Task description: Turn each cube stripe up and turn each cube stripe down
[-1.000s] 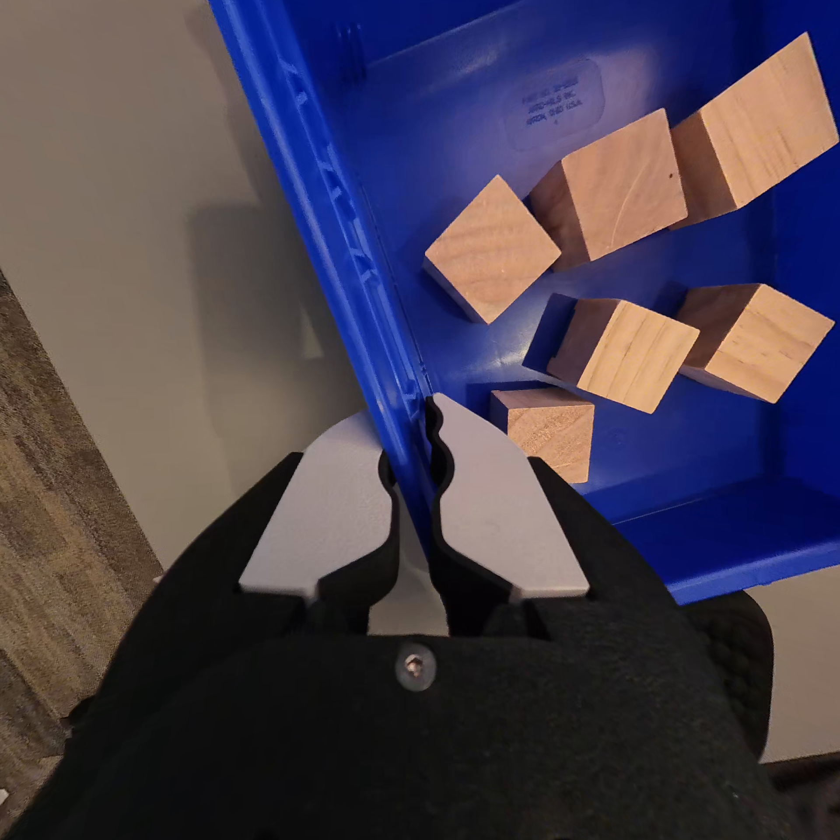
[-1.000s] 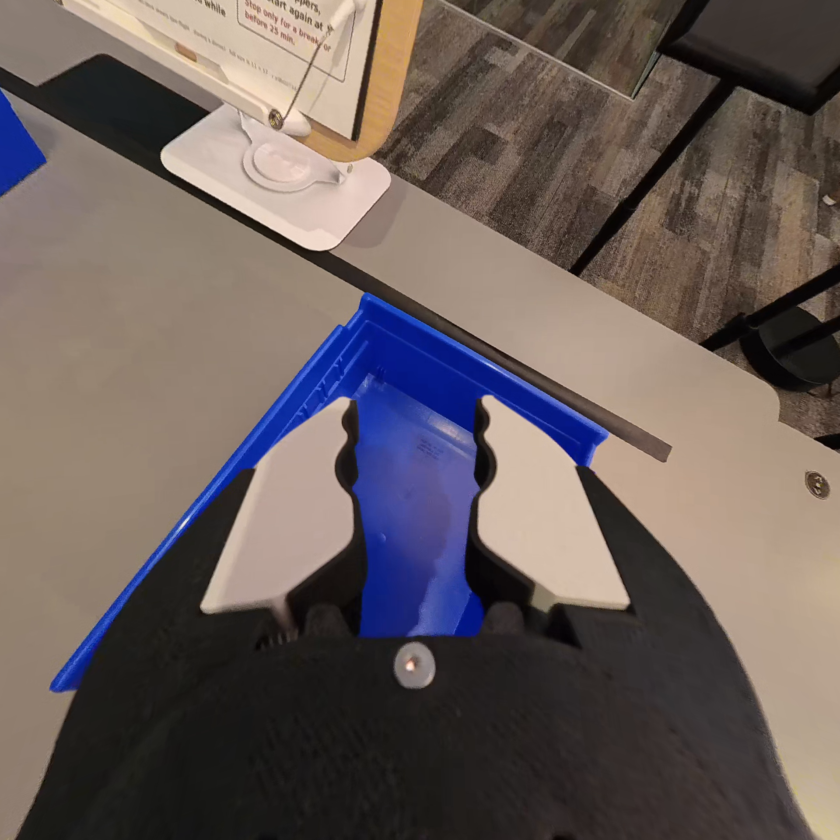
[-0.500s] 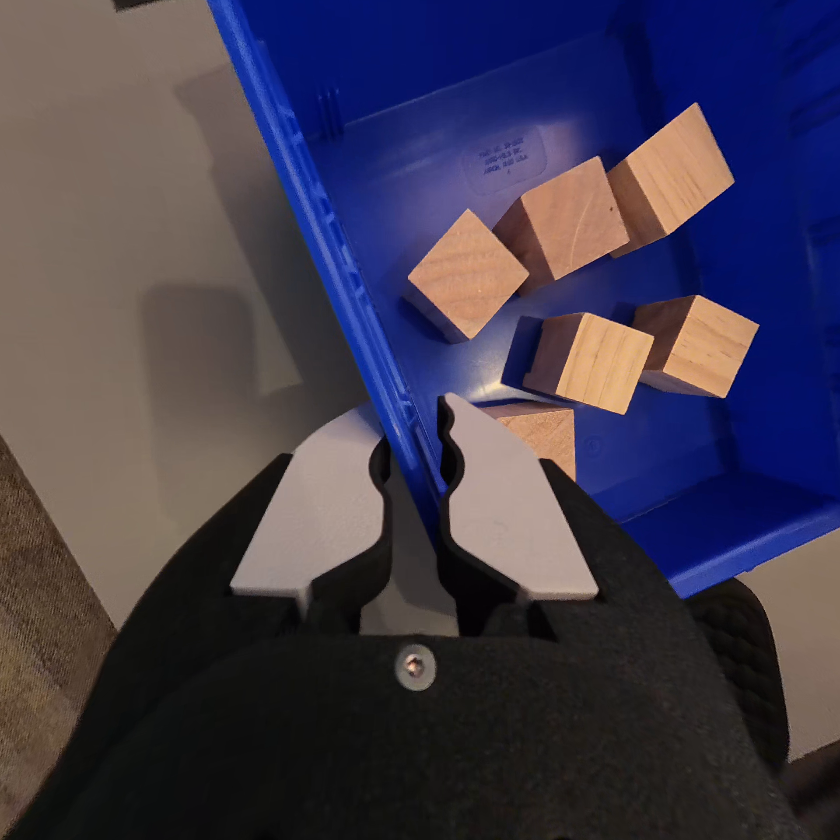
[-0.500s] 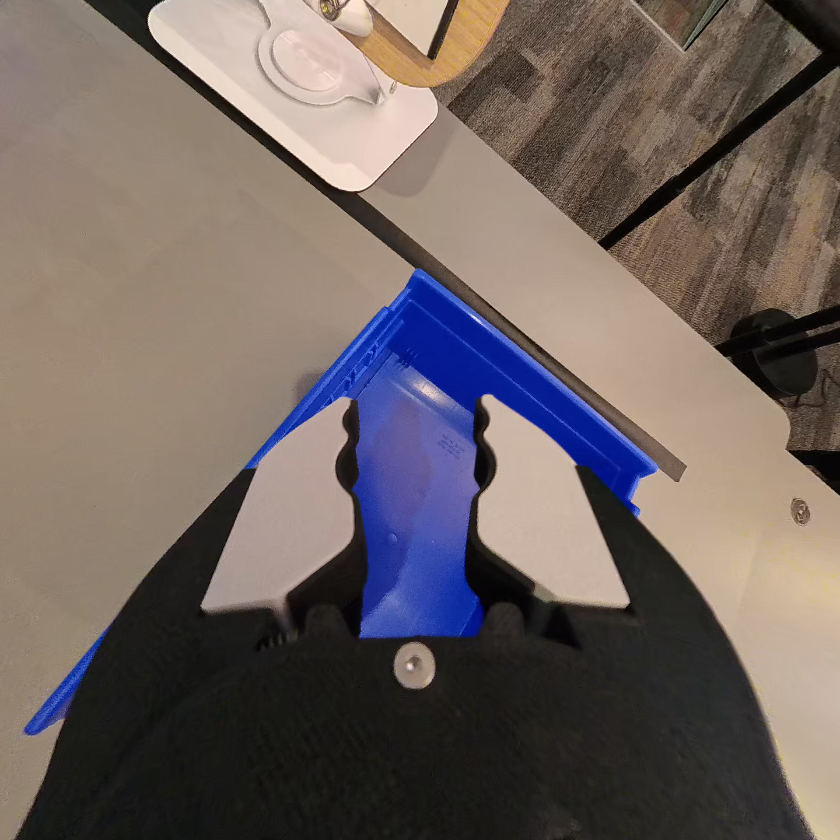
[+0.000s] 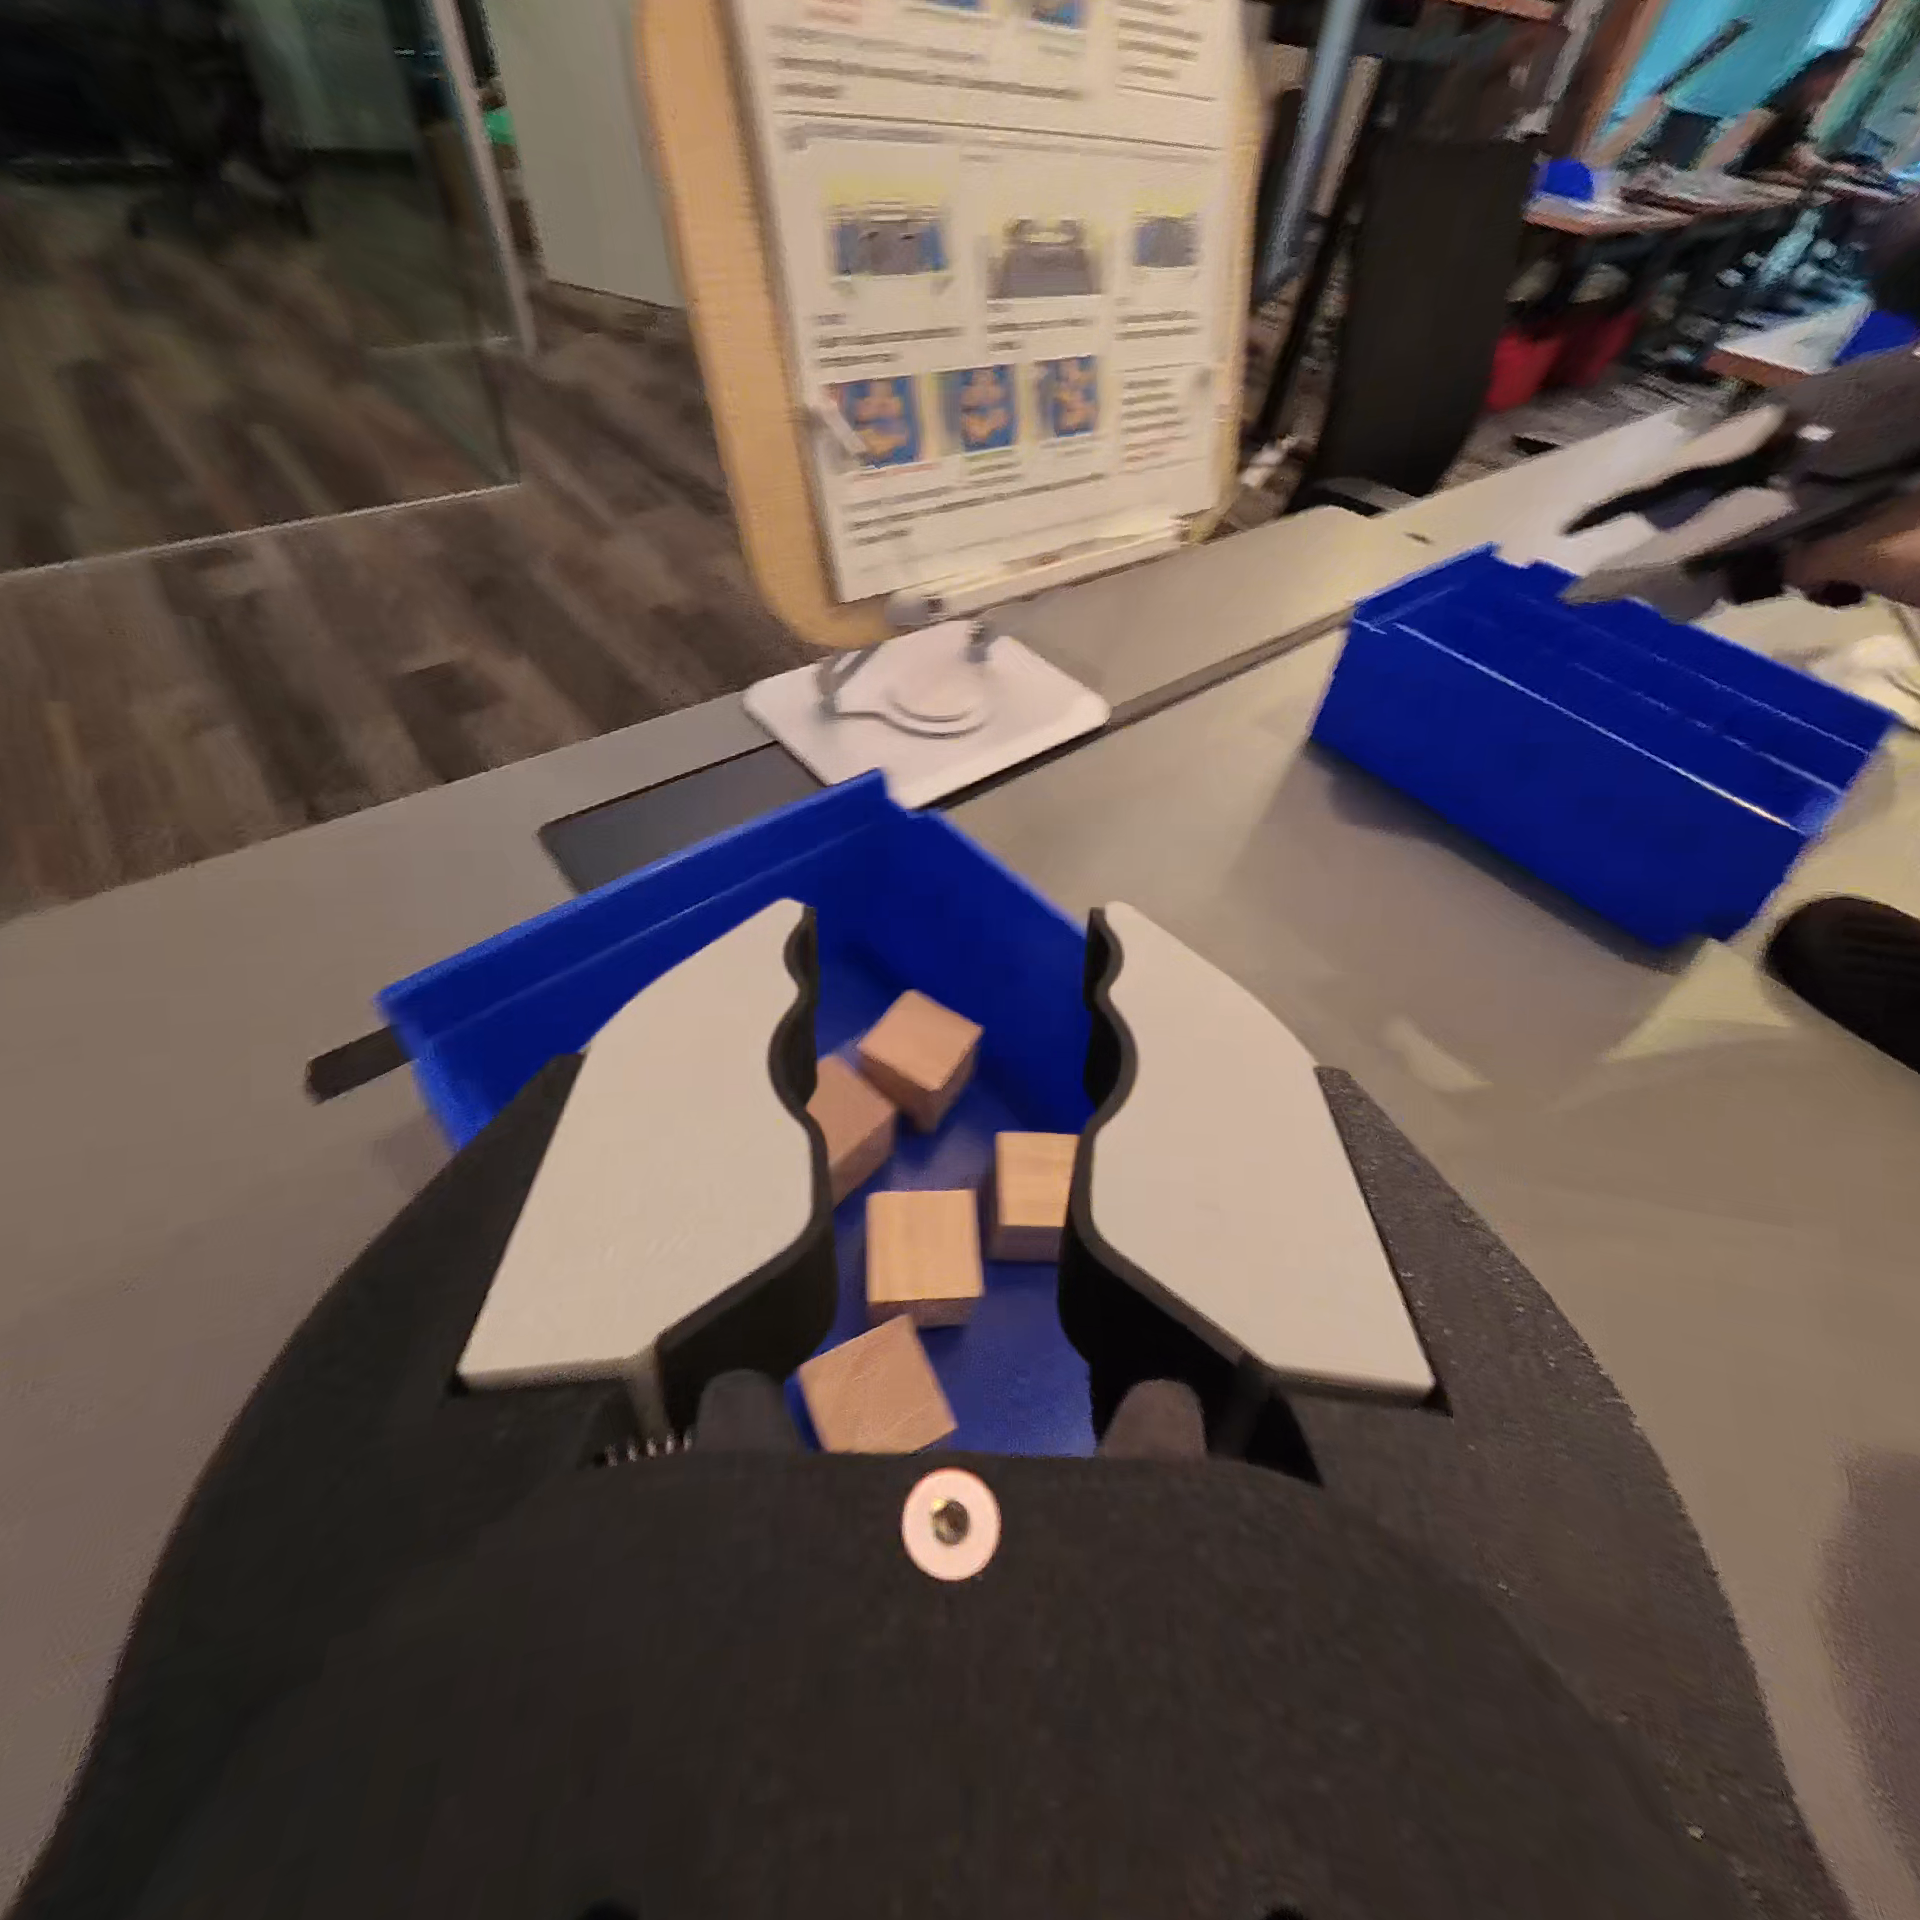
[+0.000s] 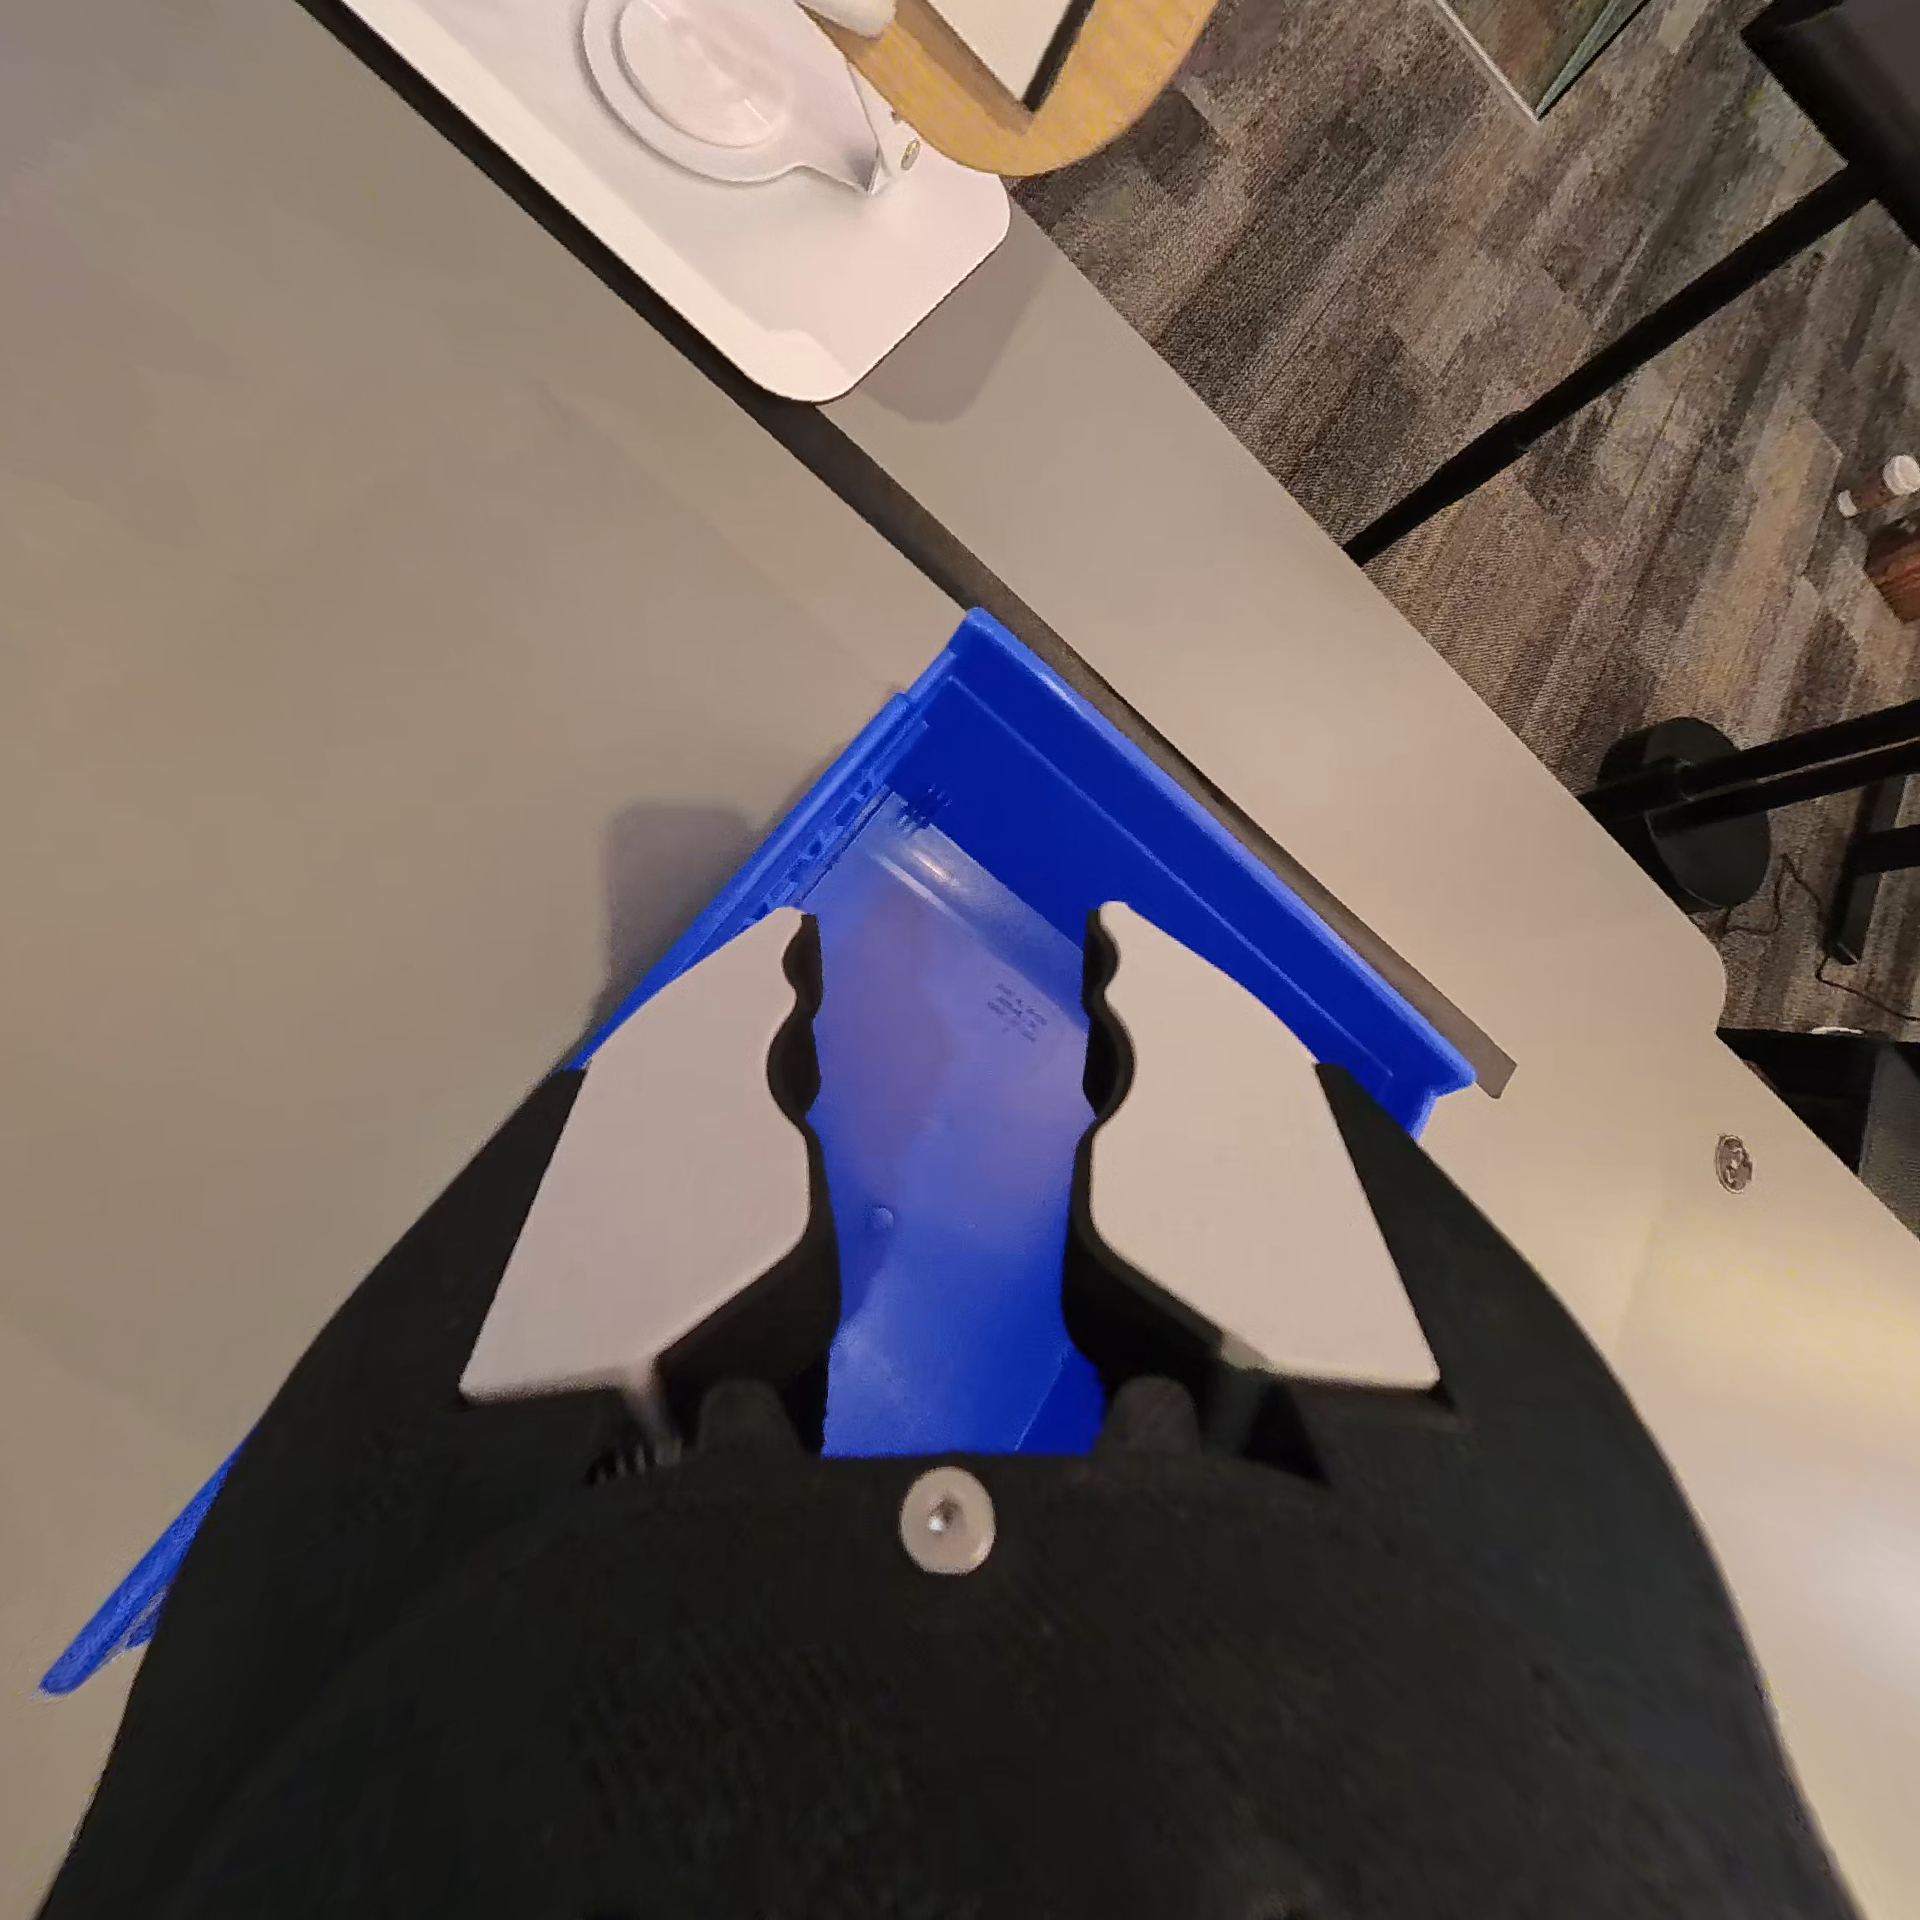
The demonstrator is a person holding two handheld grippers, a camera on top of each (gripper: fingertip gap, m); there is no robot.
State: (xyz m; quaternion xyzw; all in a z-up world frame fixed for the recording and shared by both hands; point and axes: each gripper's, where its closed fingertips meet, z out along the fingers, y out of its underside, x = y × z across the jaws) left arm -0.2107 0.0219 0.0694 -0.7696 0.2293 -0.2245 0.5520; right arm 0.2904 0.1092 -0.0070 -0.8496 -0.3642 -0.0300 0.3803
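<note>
Cubes (image 5: pixel 923 1257) unmoved; left tongs (image 5: pixel 948 935) released bin wall (image 5: pixel 623 961), now open.

Warm, dim indoor light; the left wrist view's background is motion-blurred, with wide-angle bending at its edges.

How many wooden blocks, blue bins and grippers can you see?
Wooden cubes: 5 showing between the left gripper's fingers, in the near blue bin; more may be hidden.
Blue bins: 2, near one and far one.
Grippers: 2, left gripper and right gripper.
Total: 9
</note>
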